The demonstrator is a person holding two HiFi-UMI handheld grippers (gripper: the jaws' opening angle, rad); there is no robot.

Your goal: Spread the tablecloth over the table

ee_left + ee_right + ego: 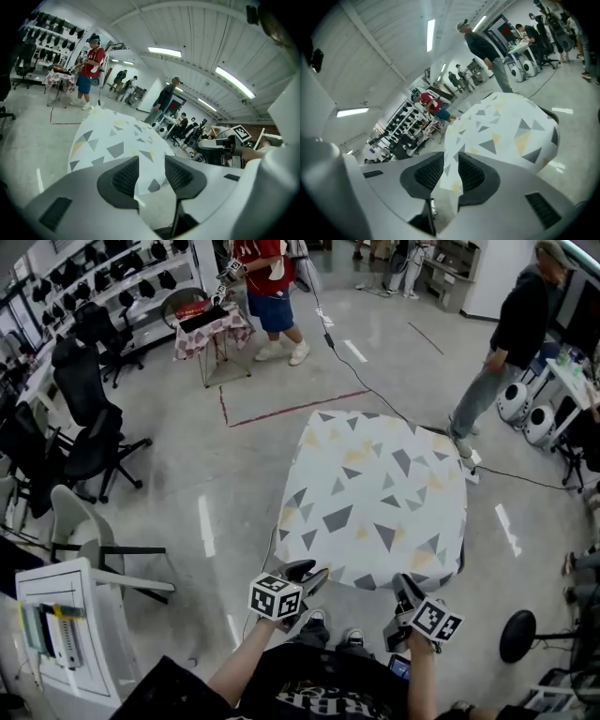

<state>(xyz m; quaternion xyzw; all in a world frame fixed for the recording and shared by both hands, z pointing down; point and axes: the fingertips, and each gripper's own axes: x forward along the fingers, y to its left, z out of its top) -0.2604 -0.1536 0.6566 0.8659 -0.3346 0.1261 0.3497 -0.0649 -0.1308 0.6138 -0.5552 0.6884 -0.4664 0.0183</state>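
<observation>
The tablecloth, white with grey and yellow triangles, lies over the table and hangs down its sides. Both grippers hover side by side at its near edge. My left gripper is by the near left corner. In the left gripper view the jaws stand apart, and the tablecloth and its hem show through the gap, untouched by the pads. My right gripper is by the near right part of the edge. Its jaws stand narrower, with the tablecloth visible between them and the pads not pressing on it.
Black office chairs and a white cabinet stand at the left. A person in red works at a small covered table far back. Another person stands right of the table. A cable crosses the floor; a stool sits near right.
</observation>
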